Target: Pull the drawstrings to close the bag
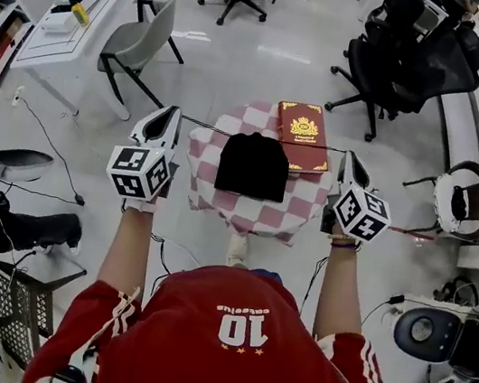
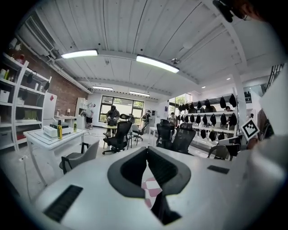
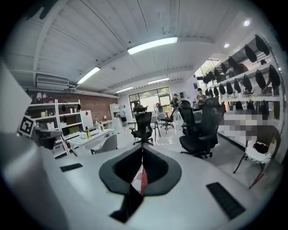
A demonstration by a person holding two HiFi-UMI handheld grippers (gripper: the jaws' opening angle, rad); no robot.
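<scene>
A black drawstring bag [image 1: 253, 166] lies in the middle of a small table with a pink and white checked cloth [image 1: 258, 215]. A thin black cord [image 1: 207, 124] runs taut from the bag's top toward each side. My left gripper [image 1: 177, 114] is held off the table's left edge, jaws shut, and the cord ends at its tip. My right gripper [image 1: 347, 155] is held off the right edge, also shut, with the other cord end [image 1: 331, 149] at its tip. In the left gripper view the jaws [image 2: 146, 150] meet; in the right gripper view the jaws [image 3: 142, 148] meet too. The cord itself does not show there.
A red book [image 1: 302, 136] lies on the table behind the bag. A grey chair [image 1: 138, 40] and white desk [image 1: 72, 19] stand at the far left, black office chairs [image 1: 390, 66] at the far right. A wire basket [image 1: 9, 301] sits on the floor at the near left.
</scene>
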